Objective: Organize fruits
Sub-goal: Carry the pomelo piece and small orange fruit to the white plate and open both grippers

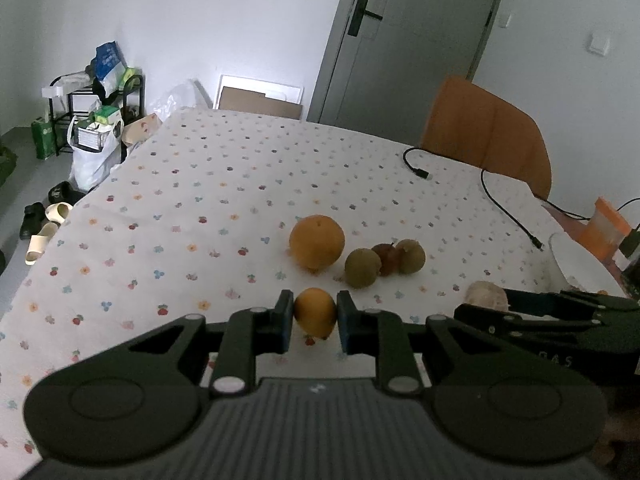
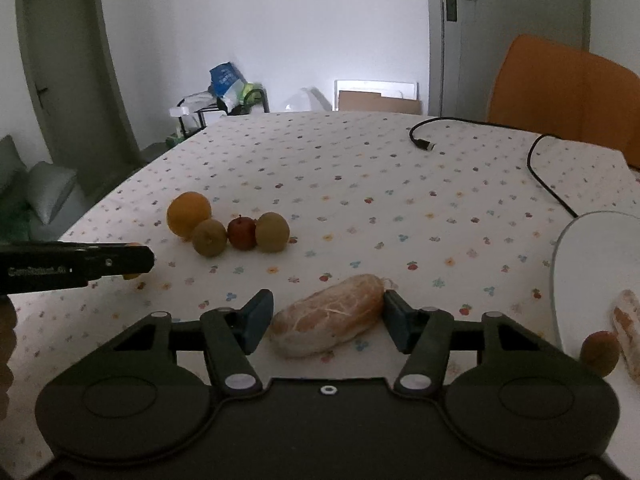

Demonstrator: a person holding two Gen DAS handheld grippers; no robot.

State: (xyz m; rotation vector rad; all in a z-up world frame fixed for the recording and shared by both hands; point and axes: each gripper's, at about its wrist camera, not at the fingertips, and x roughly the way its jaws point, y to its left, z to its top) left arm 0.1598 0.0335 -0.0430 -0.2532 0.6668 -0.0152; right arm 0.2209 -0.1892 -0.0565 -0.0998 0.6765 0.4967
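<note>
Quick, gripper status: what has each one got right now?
Left gripper: shut on the small round orange fruit.
Right gripper: open, jaws either side of the long net-wrapped orange fruit on the table, not yet clamped.

A big orange [image 1: 317, 242] stands on the desk [image 1: 200, 184], with two green-brown pears [image 1: 362, 268] [image 1: 411, 256] and a small red apple [image 2: 241, 233] in a row beside it. A small orange [image 1: 315, 312] sits nearer. A net-wrapped oblong fruit [image 2: 328, 314] lies tilted.
</note>
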